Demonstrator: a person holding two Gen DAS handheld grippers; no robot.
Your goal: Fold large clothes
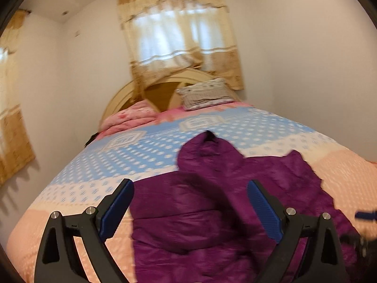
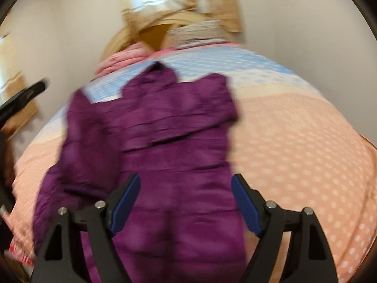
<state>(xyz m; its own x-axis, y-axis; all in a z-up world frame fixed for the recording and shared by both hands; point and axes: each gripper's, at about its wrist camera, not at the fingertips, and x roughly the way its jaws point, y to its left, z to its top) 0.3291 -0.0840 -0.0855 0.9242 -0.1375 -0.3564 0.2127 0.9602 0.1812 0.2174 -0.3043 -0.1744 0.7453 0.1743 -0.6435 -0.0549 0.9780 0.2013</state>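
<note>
Jacket lies on bed, pillow behind.

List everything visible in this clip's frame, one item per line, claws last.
Jacket: one, purple, spread on the near part of the bed, hood toward the headboard.
Bed cover: one, blue, white and peach with dots, covering the bed.
Pillow: one, grey patterned, against the headboard.
Pink quilt: one, folded, at the head of the bed beside the pillow.
Headboard: one, cream and brown, arched.
Curtains: beige and gold, over the window behind the bed; another at the left wall.
Left claw: open, blue pads, above the jacket.
Right claw: open, blue pads, above the jacket.
</note>
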